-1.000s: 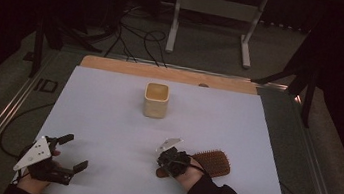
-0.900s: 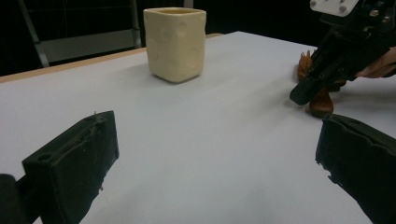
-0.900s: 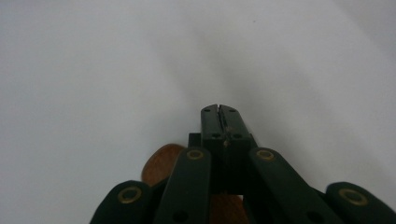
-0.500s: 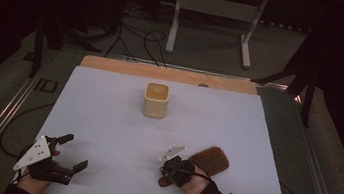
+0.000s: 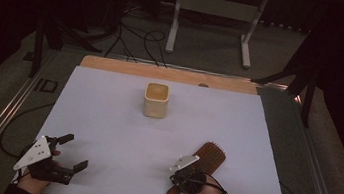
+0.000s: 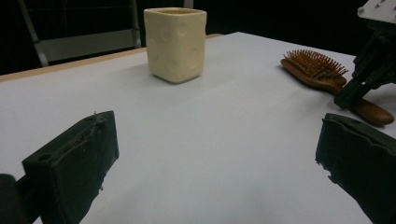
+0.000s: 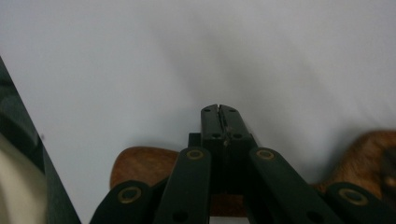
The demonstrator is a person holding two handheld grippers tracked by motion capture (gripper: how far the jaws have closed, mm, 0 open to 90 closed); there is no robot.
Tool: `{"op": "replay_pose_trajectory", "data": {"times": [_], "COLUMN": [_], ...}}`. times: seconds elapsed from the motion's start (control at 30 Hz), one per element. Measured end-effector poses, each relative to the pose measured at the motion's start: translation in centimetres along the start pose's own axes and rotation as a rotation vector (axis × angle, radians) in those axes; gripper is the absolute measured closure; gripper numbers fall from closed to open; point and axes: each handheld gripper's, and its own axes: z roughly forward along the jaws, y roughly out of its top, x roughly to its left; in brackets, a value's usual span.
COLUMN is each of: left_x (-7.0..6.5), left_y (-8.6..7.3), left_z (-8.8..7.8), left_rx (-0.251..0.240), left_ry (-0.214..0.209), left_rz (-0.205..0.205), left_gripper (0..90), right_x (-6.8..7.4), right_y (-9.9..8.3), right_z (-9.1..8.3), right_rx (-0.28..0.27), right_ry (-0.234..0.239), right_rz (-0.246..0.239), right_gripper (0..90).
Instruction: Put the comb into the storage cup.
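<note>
On the white-topped desk (image 5: 119, 135) a brown wooden paddle hairbrush (image 5: 208, 158) lies bristles up near the front right part, its oval head pointing away and to the right, its handle towards the front edge. The right gripper (image 5: 189, 176), carried in a hand with a dark sleeve, sits right over that handle. In the right gripper view its two black fingers (image 7: 219, 122) are pressed flat together with no gap between them, and the rounded wooden handle (image 7: 144, 165) lies just below and behind them; the fingers are closed over it rather than around it, and whether they touch the wood cannot be told. In the left gripper view the same gripper stands with its tip down at the handle of the brush (image 6: 322, 74).

The left gripper (image 5: 69, 153) rests at the front left corner of the desk, well apart from the brush. Its fingers (image 6: 74, 163) stand wide apart and hold nothing, with bare desk between them.

A cream-coloured, squarish ceramic cup (image 5: 156, 100) stands upright towards the back middle of the desk, well apart from both grippers
</note>
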Motion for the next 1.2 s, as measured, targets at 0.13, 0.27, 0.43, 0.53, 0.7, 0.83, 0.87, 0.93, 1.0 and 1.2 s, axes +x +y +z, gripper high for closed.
{"op": "replay_pose_trajectory", "data": {"times": [0.13, 0.27, 0.43, 0.53, 0.7, 0.83, 0.87, 0.93, 1.0, 1.2], "left_x": [0.0, 0.0, 0.0, 0.0, 0.0, -0.1, -0.1, -0.1, -0.1, -0.1], "left_y": [0.0, 0.0, 0.0, 0.0, 0.0, 0.0, 0.0, 0.0, 0.0, 0.0], "left_z": [0.0, 0.0, 0.1, 0.1, 0.1, 0.2, 0.2, 0.2, 0.2, 0.2], "left_rx": [-0.001, 0.001, 0.002, 0.004, 0.006, 0.009, 0.01, 0.009, 0.01, 0.01], "left_ry": [0.0, -0.001, 0.0, 0.0, 0.0, -0.002, -0.002, -0.001, -0.001, -0.001], "left_rz": [-0.002, -0.003, -0.002, -0.001, 0.0, 0.004, 0.005, 0.003, 0.003, 0.002], "left_gripper": [0.1, 0.0, 0.1, 0.0, 0.0, 0.0, 0.0, 0.0, 0.1, 0.1], "right_x": [-0.1, -0.3, -0.8, -1.1, -1.5, -2.0, -2.1, -2.4, -2.7, -3.7], "right_y": [-0.9, -1.6, -2.9, -3.5, -4.2, -5.1, -5.3, -5.8, -6.2, -6.9], "right_z": [-0.7, -1.4, -2.3, -2.7, -3.2, -3.7, -3.9, -4.2, -4.4, -4.8], "right_rx": [0.011, 0.012, 0.032, 0.045, 0.053, 0.06, 0.062, 0.061, 0.065, 0.065], "right_ry": [-0.007, -0.015, -0.024, -0.034, -0.043, -0.058, -0.064, -0.07, -0.08, -0.103], "right_rz": [-0.001, 0.021, 0.037, 0.046, 0.052, 0.072, 0.076, 0.091, 0.101, 0.12], "right_gripper": [90.0, 90.0, 89.9, 89.9, 89.9, 89.9, 89.9, 89.9, 89.9, 89.9]}}
